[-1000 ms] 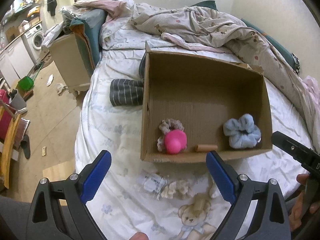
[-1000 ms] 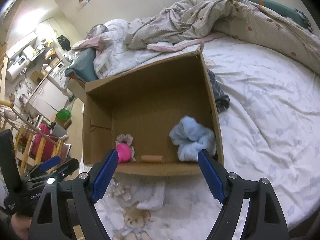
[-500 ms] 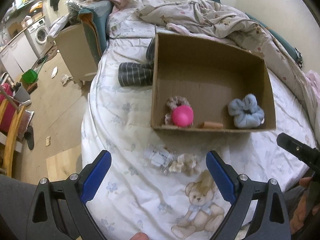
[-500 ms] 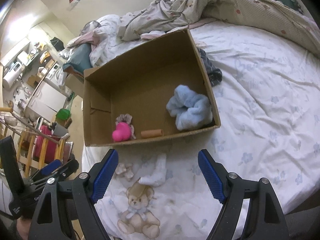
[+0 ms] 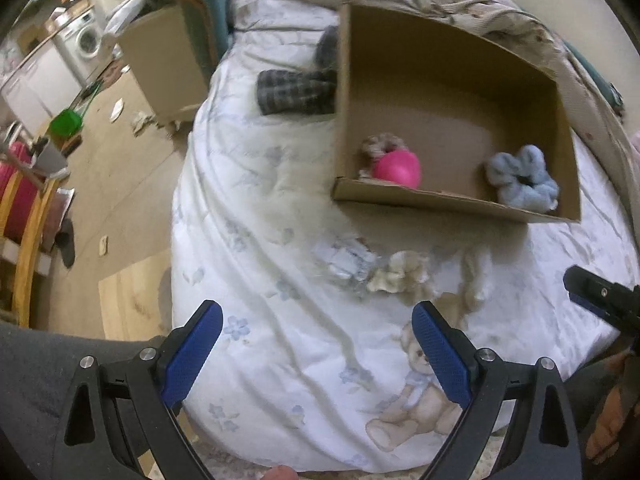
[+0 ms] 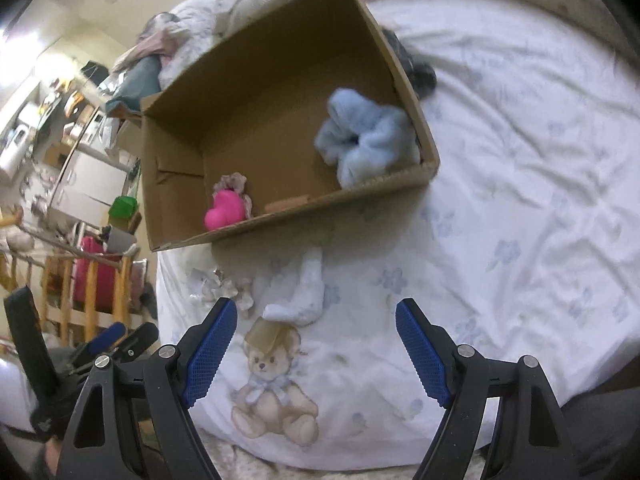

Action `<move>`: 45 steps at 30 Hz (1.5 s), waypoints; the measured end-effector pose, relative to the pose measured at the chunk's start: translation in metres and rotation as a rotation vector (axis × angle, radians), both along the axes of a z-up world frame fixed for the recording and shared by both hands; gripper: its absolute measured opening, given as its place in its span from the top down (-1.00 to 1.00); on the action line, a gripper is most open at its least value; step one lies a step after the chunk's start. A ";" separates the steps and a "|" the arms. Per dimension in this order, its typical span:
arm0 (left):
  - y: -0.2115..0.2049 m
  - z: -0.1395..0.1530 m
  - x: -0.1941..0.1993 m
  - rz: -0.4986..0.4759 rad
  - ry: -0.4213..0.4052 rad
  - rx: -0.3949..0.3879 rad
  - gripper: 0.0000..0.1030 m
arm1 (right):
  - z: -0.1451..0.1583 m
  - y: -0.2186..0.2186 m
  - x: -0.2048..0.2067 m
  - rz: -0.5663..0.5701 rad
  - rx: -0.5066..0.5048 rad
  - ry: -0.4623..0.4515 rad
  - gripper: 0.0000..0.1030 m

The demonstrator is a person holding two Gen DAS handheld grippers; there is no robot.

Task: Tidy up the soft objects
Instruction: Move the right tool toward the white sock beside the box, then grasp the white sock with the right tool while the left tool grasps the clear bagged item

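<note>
An open cardboard box (image 5: 448,204) (image 6: 312,204) lies on the bed. In it are a pink heart cushion (image 5: 396,168) (image 6: 225,210), a beige scrunchie (image 5: 382,144) behind it, and a light blue scrunchie (image 5: 520,176) (image 6: 364,140). On the sheet in front of the box lie a cream scrunchie (image 5: 400,276) (image 6: 228,290), a clear packet (image 5: 344,260) and a white sock (image 6: 306,292). My left gripper (image 5: 316,348) is open and empty, near the bed's edge. My right gripper (image 6: 316,344) is open and empty above the teddy-bear print.
A striped dark cloth (image 5: 296,92) lies left of the box. A rumpled quilt (image 5: 460,4) lies behind it. A bedside cabinet (image 5: 168,68), wooden chair (image 5: 28,224) and floor clutter stand left of the bed.
Both grippers have pulled back from the box toward the near edge of the bed. The box now looks farther away. Both stay open.
</note>
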State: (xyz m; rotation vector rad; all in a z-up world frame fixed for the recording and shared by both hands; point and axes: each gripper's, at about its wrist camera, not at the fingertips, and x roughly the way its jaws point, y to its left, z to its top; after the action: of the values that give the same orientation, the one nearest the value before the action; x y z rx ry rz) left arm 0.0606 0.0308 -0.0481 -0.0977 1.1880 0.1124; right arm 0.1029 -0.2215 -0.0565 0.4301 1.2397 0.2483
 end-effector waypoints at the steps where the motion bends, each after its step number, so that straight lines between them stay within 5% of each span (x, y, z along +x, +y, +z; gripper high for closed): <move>1: 0.003 -0.001 0.001 0.013 0.007 -0.004 -0.84 | -0.004 -0.001 0.001 -0.005 0.008 0.013 -0.68; 11: 0.016 -0.011 0.009 0.072 0.044 -0.054 -0.83 | -0.044 0.028 0.017 0.053 0.004 0.149 -0.68; 22: 0.010 -0.023 0.008 0.018 0.084 -0.042 -0.71 | -0.083 0.065 0.045 0.105 -0.050 0.222 0.03; 25: 0.012 -0.027 0.010 0.027 0.097 -0.059 -0.62 | -0.084 0.068 0.046 0.122 -0.082 0.214 0.47; 32: 0.016 -0.036 0.040 0.050 0.068 -0.077 -0.27 | -0.070 0.056 0.041 0.101 -0.062 0.165 0.50; 45: -0.007 -0.089 0.083 -0.112 0.131 -0.121 -0.16 | -0.054 0.029 0.031 0.053 -0.014 0.113 0.50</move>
State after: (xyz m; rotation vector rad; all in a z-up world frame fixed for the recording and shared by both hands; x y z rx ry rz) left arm 0.1431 0.0235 -0.1368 -0.1318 1.3278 -0.0526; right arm 0.1336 -0.1928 -0.1109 0.4036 1.3638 0.2636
